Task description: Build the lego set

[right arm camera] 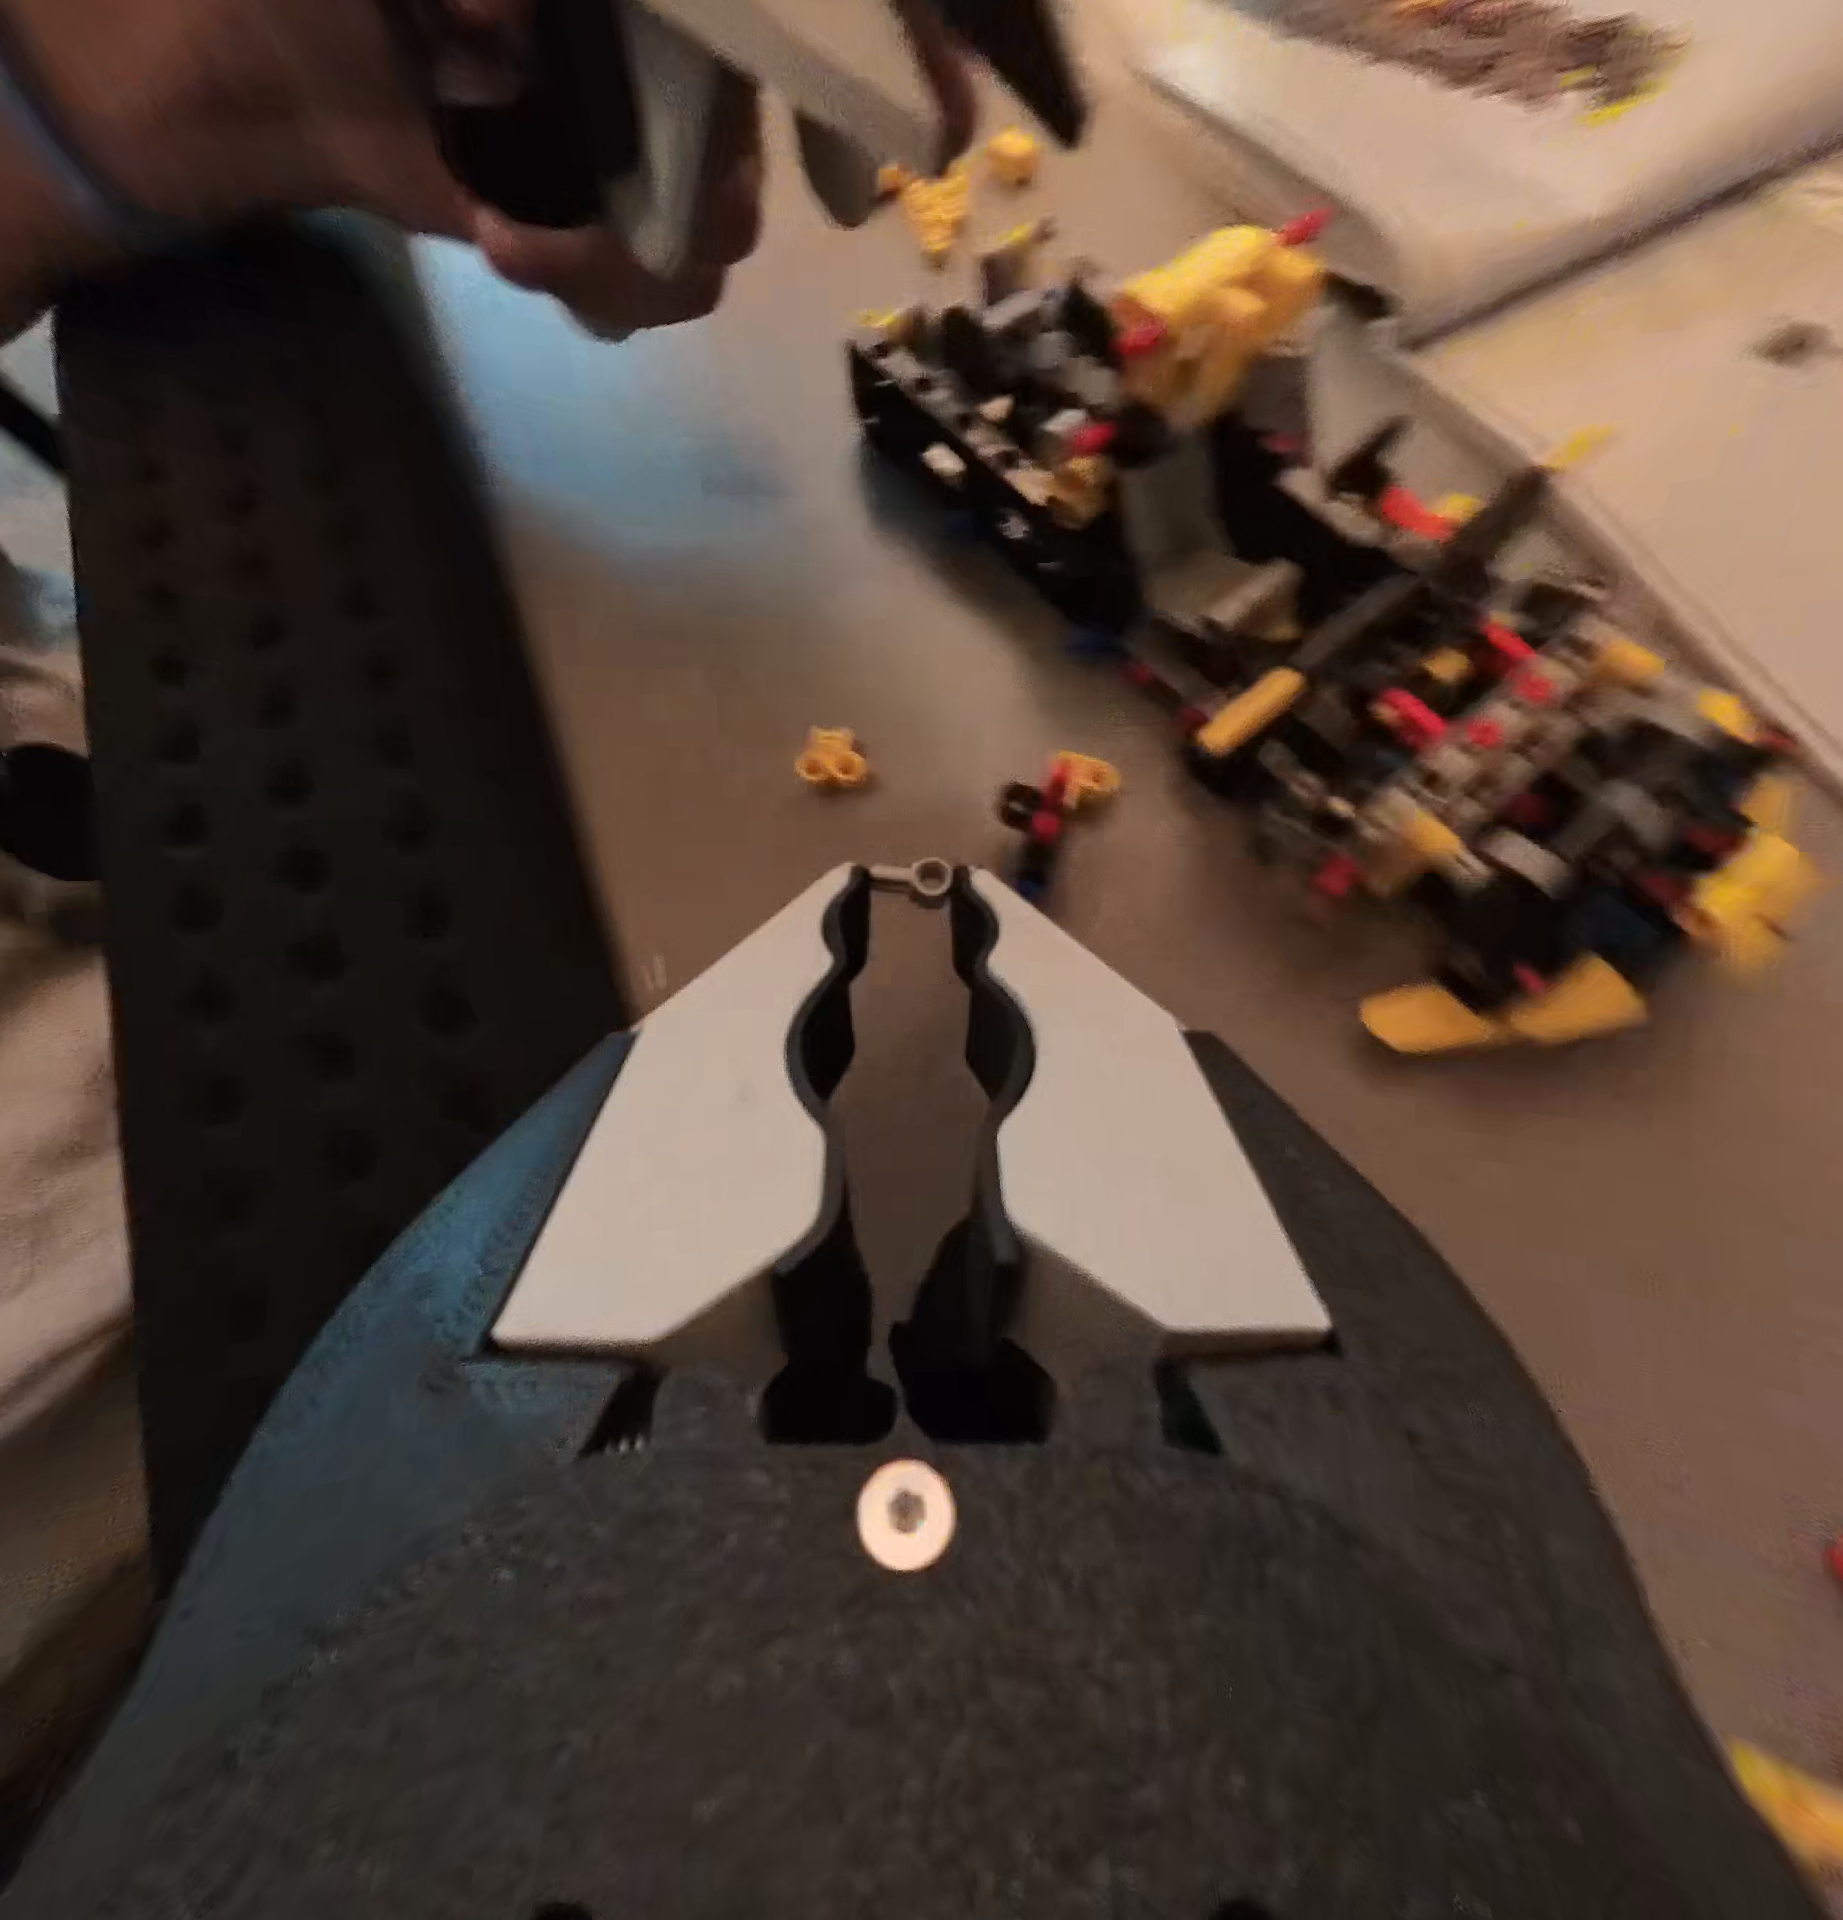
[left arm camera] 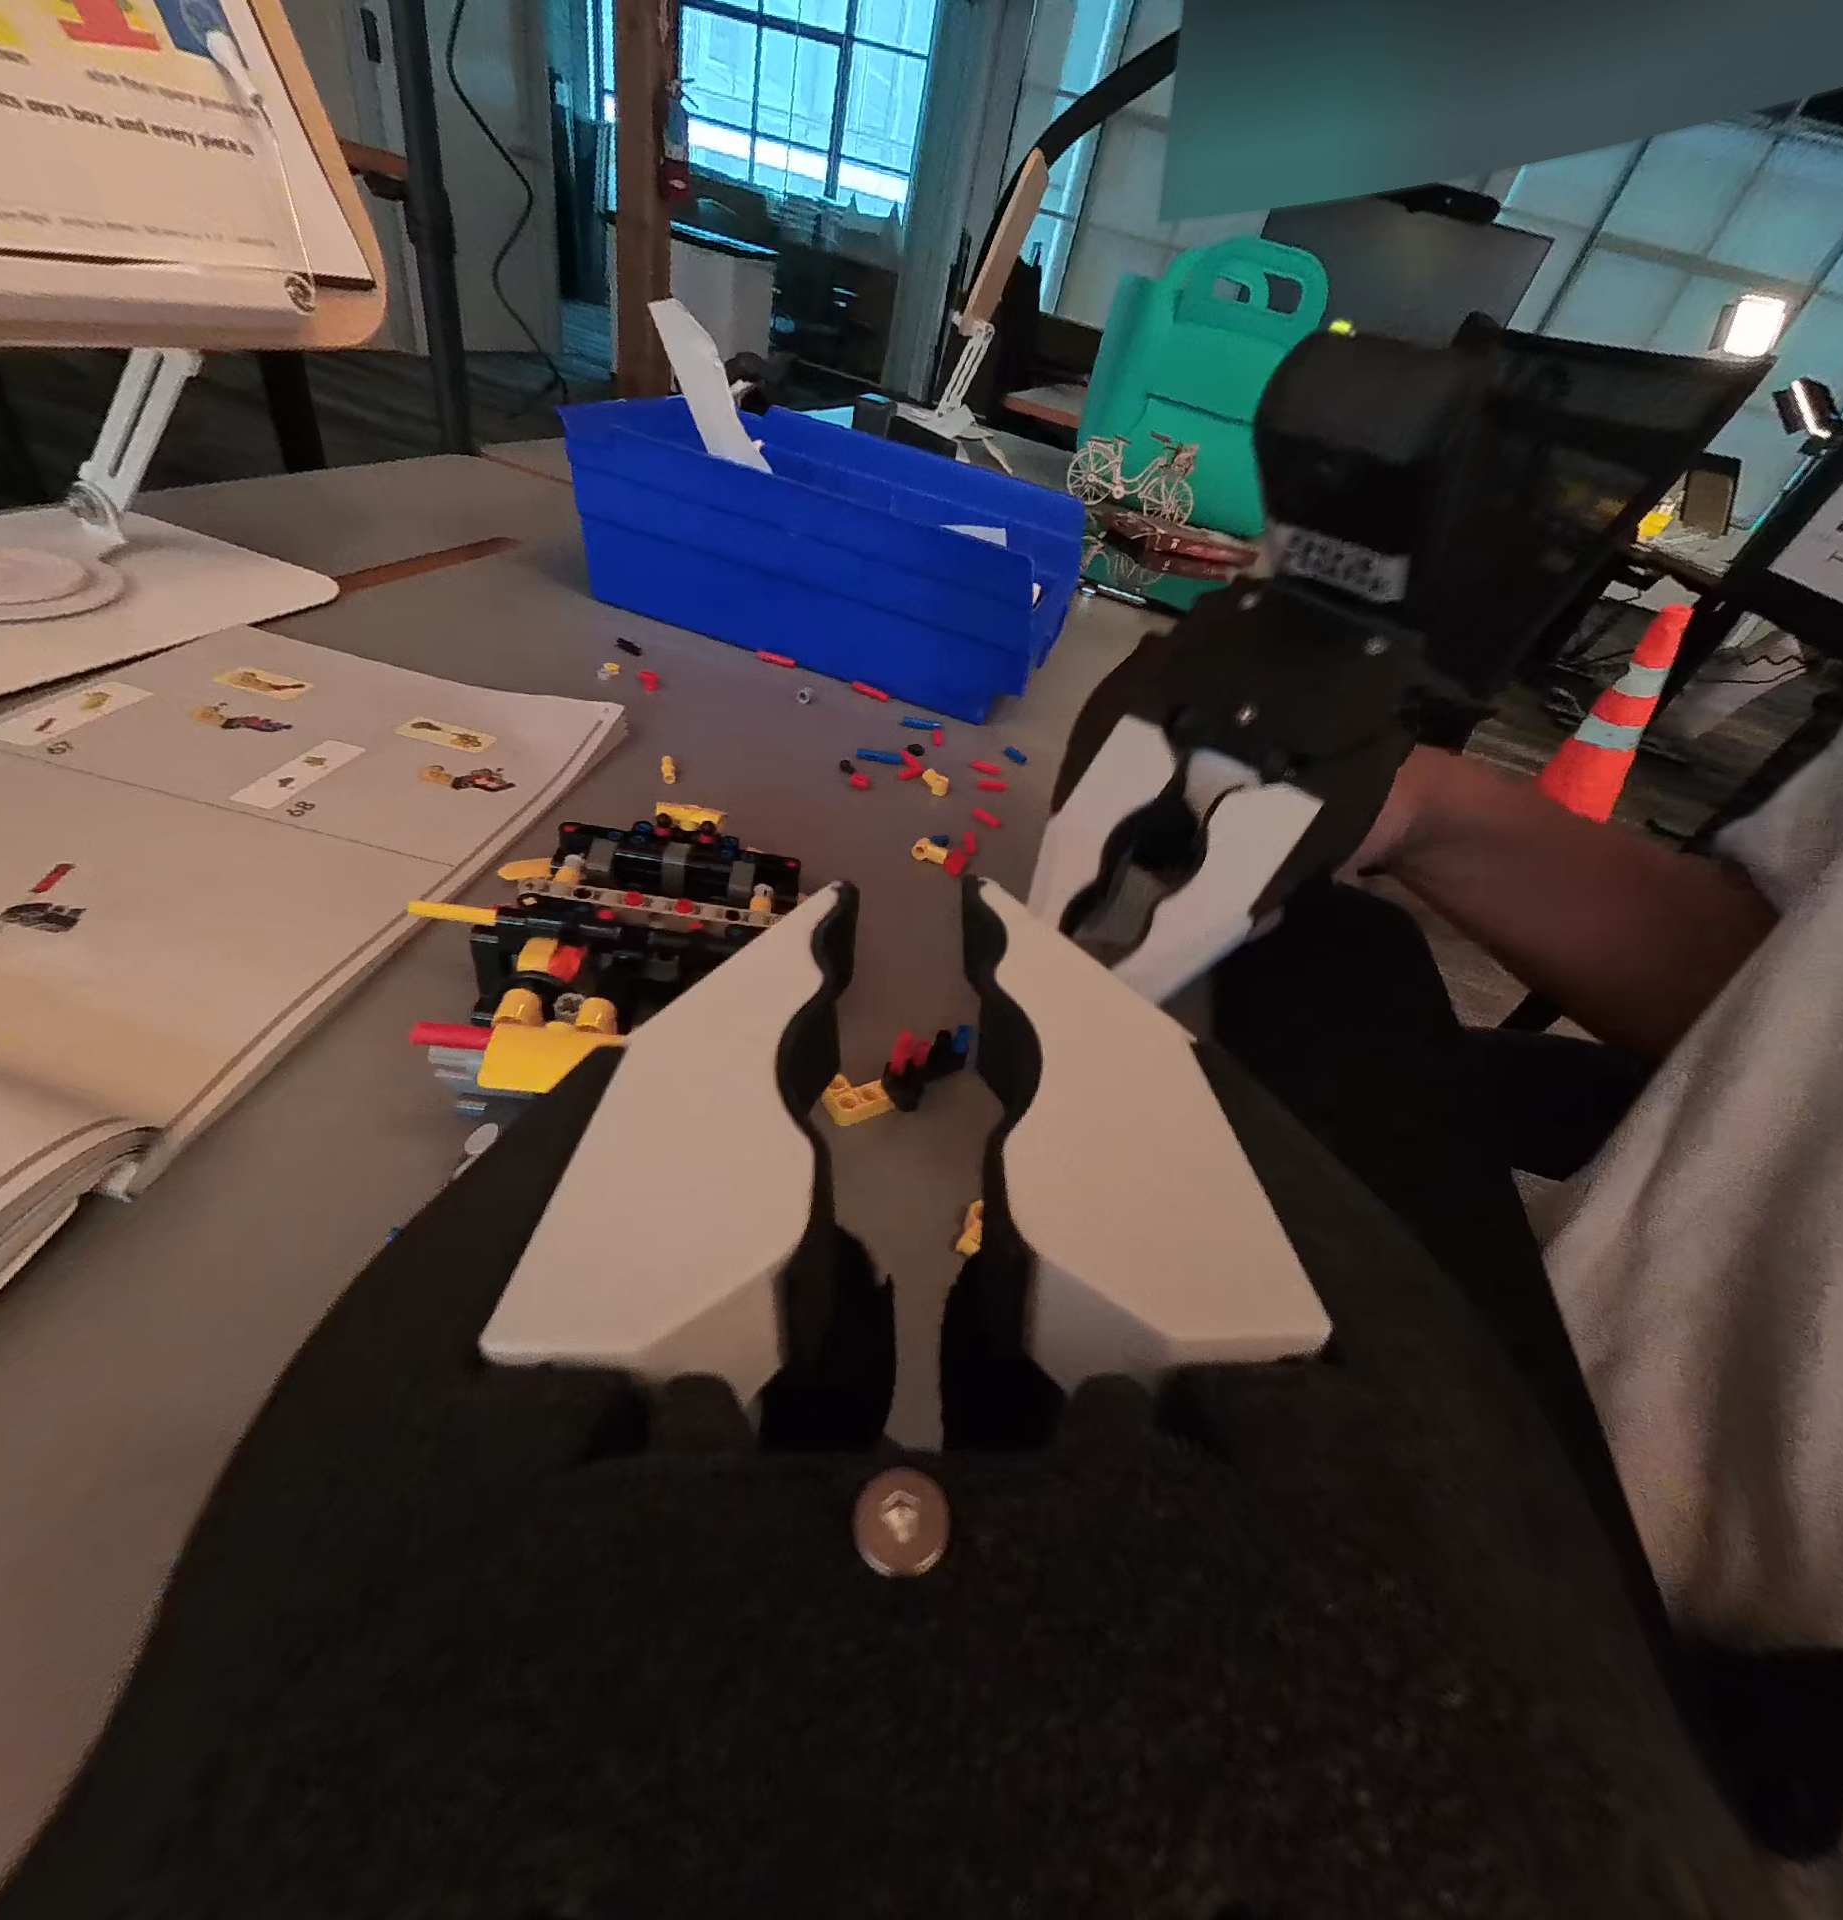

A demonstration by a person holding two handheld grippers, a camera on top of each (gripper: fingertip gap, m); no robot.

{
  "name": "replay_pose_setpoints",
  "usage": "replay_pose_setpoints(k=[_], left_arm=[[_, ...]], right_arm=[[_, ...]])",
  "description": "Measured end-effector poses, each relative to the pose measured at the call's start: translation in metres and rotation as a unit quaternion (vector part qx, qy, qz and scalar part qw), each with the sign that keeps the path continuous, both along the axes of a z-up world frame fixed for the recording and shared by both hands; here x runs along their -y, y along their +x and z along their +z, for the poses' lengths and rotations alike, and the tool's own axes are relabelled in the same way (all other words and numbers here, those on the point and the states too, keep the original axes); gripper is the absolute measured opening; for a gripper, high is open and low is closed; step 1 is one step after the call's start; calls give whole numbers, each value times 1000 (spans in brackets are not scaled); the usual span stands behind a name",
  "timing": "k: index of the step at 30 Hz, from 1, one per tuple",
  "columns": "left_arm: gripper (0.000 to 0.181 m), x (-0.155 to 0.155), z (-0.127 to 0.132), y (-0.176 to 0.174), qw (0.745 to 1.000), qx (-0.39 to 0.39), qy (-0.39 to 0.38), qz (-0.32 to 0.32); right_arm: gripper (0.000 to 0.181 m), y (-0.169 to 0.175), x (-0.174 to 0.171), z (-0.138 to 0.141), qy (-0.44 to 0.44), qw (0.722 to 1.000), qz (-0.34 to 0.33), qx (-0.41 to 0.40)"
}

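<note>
Right tongs (right arm camera: 912,883) pinch a small grey connector (right arm camera: 922,878) at their tips; left tongs (left arm camera: 906,894) stand spread, holding nothing. On the desk (left arm camera: 169,1455), the black-and-yellow model (left arm camera: 626,935) is partly assembled. The open manual (left arm camera: 221,852) and blue bin (left arm camera: 813,561) flank it. Many loose pins (left arm camera: 927,779) remain unfitted; a small subassembly (left arm camera: 912,1070) lies close by.
</note>
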State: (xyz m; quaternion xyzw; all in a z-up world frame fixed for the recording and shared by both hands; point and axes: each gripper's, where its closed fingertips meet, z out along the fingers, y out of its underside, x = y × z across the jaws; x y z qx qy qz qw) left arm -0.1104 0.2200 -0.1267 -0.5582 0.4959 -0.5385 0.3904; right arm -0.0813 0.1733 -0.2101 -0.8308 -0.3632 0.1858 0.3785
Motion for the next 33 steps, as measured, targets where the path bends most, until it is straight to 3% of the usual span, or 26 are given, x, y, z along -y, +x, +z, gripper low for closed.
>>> replay_pose_setpoints(k=[5,9,14,18,21,25,27,30,33], left_arm=[[20,-2,-1,1,999,6,30,18],[20,-6,-1,1,999,5,19,27],[20,-8,0,-1,998,3,-66,16],[20,-11,-1,-2,993,4,-115,10],[20,-7,-5,-1,993,-7,-118,2],[20,-2,-14,2,993,-32,-110,-1],[20,-3,-21,2,993,-49,-108,3],[20,3,-28,2,993,-72,-94,-15],[22,38,-46,-9,985,-130,-13,-112]], right_arm=[[15,-25,-5,-25,-6,995,72,65],[15,-24,-3,-31,5,993,78,84],[15,-11,-28,-7,117,992,19,43],[15,26,-49,21,236,965,-73,84],[15,20,-43,45,291,953,-71,52],[14,13,-37,52,320,944,-57,51],[15,7,-33,41,297,953,-31,53],[15,-13,-13,20,187,982,32,0],[15,-22,2,1,103,991,82,-14]])
